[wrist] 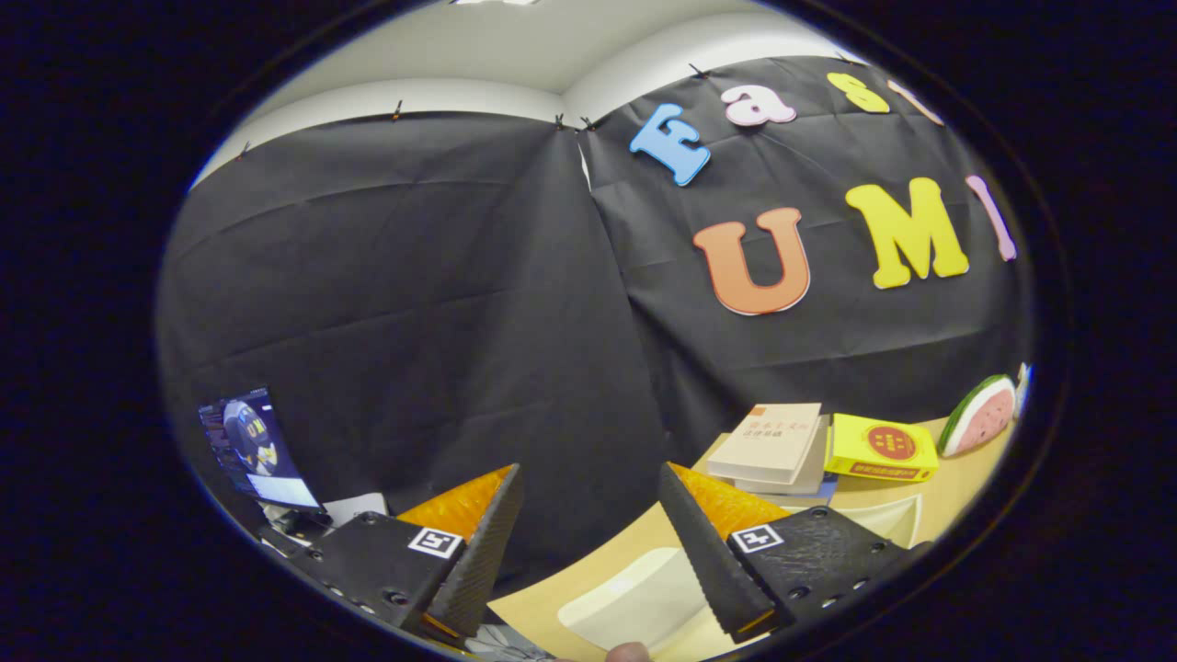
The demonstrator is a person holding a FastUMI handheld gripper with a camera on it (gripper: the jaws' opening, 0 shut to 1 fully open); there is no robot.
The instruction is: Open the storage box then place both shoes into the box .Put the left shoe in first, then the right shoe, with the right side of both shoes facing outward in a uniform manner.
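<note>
My gripper point(588, 478) is open, with a wide gap between its fingers and nothing held. It is tilted upward toward the black cloth wall. Low between the fingers lies the wooden table point(588, 575), and on it a pale, translucent rounded surface that looks like the storage box point(634, 598). Another pale part of it point(887, 517) shows beyond the right finger. I cannot tell whether the box is open or closed. A person's fingertip point(630, 653) shows just below the box.
A stack of books point(772, 446) and a flat yellow box point(881, 449) lie on the table beyond the right finger. A watermelon-slice toy point(979, 416) stands further right. A lit monitor point(248, 450) stands off the table beyond the left finger.
</note>
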